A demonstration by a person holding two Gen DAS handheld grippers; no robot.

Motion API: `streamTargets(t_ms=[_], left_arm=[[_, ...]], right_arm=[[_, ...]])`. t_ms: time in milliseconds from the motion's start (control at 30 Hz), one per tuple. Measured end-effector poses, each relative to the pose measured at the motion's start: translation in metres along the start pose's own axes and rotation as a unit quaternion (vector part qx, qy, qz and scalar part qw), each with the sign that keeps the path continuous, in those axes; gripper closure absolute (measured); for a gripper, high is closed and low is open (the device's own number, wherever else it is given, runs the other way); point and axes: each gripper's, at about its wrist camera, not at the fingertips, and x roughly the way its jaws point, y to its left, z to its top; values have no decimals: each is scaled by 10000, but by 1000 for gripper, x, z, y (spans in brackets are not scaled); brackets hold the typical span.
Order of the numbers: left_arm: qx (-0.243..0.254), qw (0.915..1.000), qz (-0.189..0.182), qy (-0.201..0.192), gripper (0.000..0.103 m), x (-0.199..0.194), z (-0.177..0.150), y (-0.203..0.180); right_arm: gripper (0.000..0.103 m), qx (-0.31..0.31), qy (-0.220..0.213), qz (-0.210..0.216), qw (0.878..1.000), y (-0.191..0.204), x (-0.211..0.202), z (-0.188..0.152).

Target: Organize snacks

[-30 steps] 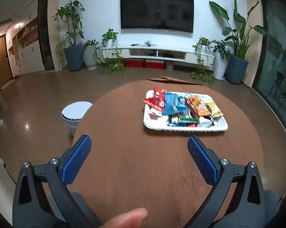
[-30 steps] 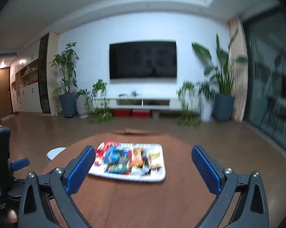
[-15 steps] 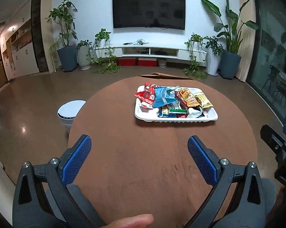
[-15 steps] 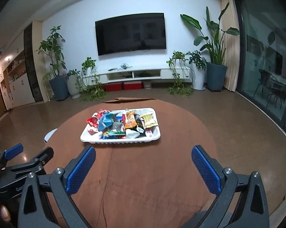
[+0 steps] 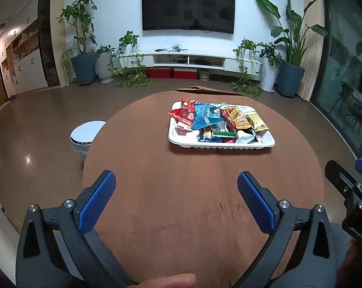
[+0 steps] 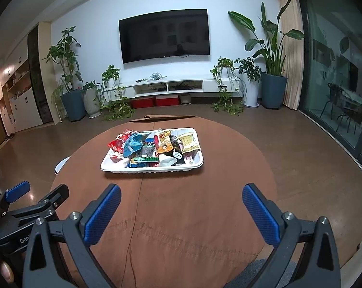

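Your left tool (image 5: 176,187) and your right tool (image 6: 181,201) both hang over the near half of the round brown worktop (image 5: 200,192), each with its blue pads spread wide and nothing between them. The snacks (image 5: 217,122) lie heaped in the white tray (image 5: 221,144) on the far half of the worktop, well apart from both tools. No packet shows on the bare worktop, so this fits either a pile waiting to be sorted or one just gathered in; the pictures don't settle which.

Judging by their look, the packets are light, thin foil or plastic pouches: soft, crinkly and probably slippery. The blue packet (image 6: 132,144) and the red packet (image 6: 119,141) ride on top at the left, and the orange packet (image 6: 165,144) and the yellow packet (image 6: 188,141) sit to the right. If you take one, pinch a flat sealed edge rather than the puffed middle, and squeeze gently, since the contents may crush. The tray looks thin and light, so it may slide if nudged.
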Motion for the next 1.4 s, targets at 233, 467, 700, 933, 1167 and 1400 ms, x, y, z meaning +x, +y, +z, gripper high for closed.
streamTargets(t_ms=[233, 467, 700, 933, 1167, 1400], left_arm=[[0, 10000, -15, 10, 0, 2, -1, 0], [2, 10000, -19, 12, 0, 2, -2, -2], [7, 10000, -26, 21, 0, 3, -2, -3], [14, 10000, -33, 21, 0, 4, -2, -4], [15, 10000, -36, 27, 0, 5, -3, -5], [18, 10000, -41, 26, 0, 5, -3, -5]], right_arm=[[0, -10, 39, 15, 10000, -2, -1, -1], [0, -21, 72, 25, 10000, -1, -1, -2], [0, -31, 92, 20, 10000, -2, 0, -2], [0, -44, 116, 22, 9999, -2, 1, -5], [0, -58, 150, 30, 9999, -2, 2, -8], [0, -62, 168, 31, 9998, -3, 3, -10]])
